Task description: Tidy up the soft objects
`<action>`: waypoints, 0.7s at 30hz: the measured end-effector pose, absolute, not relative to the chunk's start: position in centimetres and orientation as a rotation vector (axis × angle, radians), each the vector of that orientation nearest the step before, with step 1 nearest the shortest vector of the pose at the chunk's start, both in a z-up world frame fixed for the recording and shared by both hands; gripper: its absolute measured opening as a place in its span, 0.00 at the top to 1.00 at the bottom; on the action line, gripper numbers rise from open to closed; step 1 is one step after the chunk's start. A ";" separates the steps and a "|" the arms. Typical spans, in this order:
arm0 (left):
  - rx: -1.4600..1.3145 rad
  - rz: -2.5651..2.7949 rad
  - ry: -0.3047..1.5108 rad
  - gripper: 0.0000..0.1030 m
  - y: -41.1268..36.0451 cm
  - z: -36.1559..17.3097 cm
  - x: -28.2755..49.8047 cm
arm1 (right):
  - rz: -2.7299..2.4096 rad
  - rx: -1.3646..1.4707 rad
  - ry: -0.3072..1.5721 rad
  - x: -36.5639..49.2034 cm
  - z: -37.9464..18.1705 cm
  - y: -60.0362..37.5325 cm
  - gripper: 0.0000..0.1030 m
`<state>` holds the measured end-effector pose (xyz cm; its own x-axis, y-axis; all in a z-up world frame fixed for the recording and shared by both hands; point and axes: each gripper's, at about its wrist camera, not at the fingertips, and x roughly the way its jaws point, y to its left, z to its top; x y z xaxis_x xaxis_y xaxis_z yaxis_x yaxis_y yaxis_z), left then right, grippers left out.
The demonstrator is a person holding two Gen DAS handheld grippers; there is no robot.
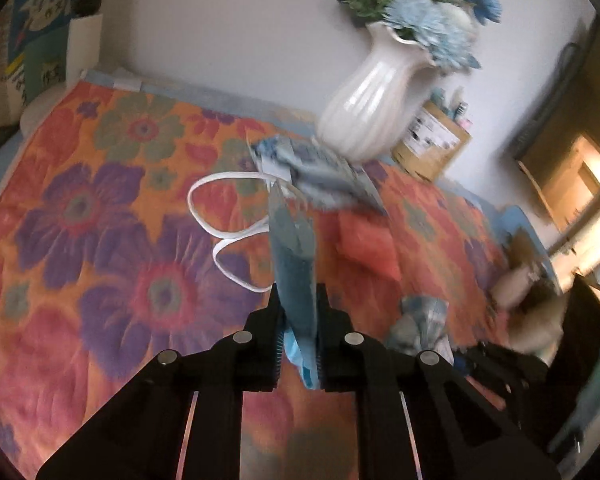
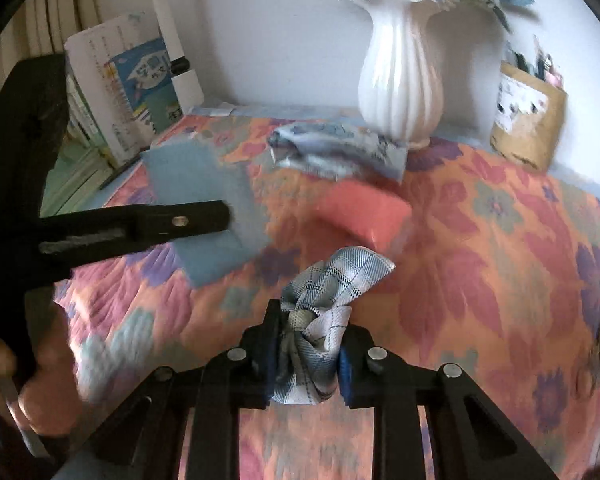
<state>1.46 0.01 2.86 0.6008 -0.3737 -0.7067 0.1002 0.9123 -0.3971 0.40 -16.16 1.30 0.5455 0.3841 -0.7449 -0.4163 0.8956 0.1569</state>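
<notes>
At the bottom centre of the left wrist view, the left gripper (image 1: 298,300) is clamped on a flat blue face mask (image 1: 294,256), which stands edge-on between the two black fingers and rises toward the middle of the frame. Its white elastic ear loops (image 1: 220,236) trail to the left over the quilted floral bedspread in orange, red and purple (image 1: 100,220).

In the right wrist view, the right gripper (image 2: 310,320) at the bottom centre is pinched tight around a bunched grey-and-white plaid cloth (image 2: 324,312), whose crumpled folds puff up above the fingertips. The left gripper (image 2: 140,224) shows here too, at the left edge, with the blue mask (image 2: 204,208) hanging flat from it.

Above centre in both views, a folded pale blue patterned cloth (image 2: 336,152) lies on the bedspread just in front of a white ribbed ceramic vase (image 2: 400,80) holding blue flowers. Just below that cloth sits a folded coral-red cloth (image 2: 364,212); the blur makes it hard to tell whether the two touch. A brown cardboard box (image 2: 528,128) stands at the upper right against the wall, and a blue-and-white book (image 2: 140,80) leans at the upper left.
</notes>
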 end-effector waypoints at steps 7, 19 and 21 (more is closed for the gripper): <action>-0.236 -0.415 0.925 0.89 0.1 2.9 -3.0 | 0.444 -0.020 0.895 -3.6 1.5 -18.3 0.78; -0.267 -0.287 0.972 0.24 2.6 1.3 -4.7 | 0.413 0.045 0.925 -3.3 0.4 -19.8 0.12; -0.267 -0.307 0.977 0.24 2.7 1.4 -5.2 | 0.421 0.057 0.938 -3.1 0.2 -20.0 0.12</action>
<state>-5.20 2.69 1.40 0.5228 -0.3712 -0.7674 0.1336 0.9248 -0.3563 -3.13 -19.95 0.25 0.5164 0.3747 -0.7700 -0.3256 0.9176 0.2281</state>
